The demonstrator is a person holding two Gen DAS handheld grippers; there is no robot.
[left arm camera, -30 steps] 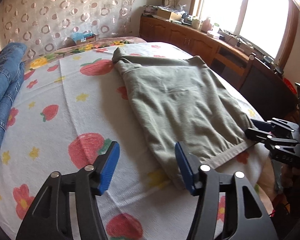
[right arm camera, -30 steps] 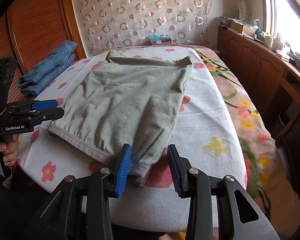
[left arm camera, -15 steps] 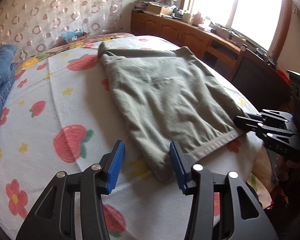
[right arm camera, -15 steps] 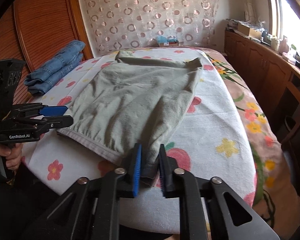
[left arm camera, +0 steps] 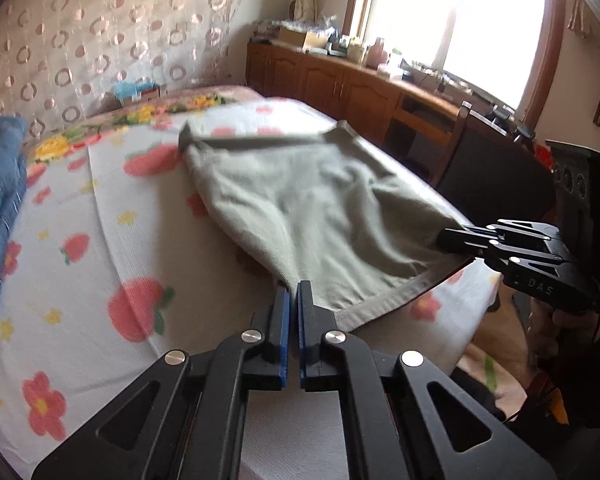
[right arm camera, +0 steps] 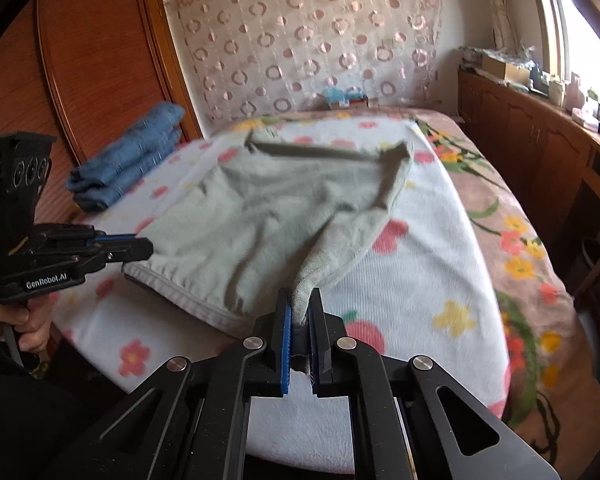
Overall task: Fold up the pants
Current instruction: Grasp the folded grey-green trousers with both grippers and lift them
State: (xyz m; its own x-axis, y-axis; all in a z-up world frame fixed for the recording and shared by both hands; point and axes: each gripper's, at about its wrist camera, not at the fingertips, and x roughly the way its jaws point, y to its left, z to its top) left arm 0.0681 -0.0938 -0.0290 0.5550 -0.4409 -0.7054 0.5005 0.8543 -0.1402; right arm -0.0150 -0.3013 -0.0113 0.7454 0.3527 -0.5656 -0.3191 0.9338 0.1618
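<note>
With both my left tongs [left arm camera: 294,292] and right tongs [right arm camera: 300,300] clamped on the pants [left arm camera: 320,208] hem corners, I should lift evenly, keeping the edge taut.

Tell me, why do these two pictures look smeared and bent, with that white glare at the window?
Left wrist view: the window is blown out to white, the green pants and strawberry blanket are motion-smeared, and the left gripper stays sharp. Right wrist view: the pants are blurred too, and the fisheye lens bends the wardrobe.
</note>
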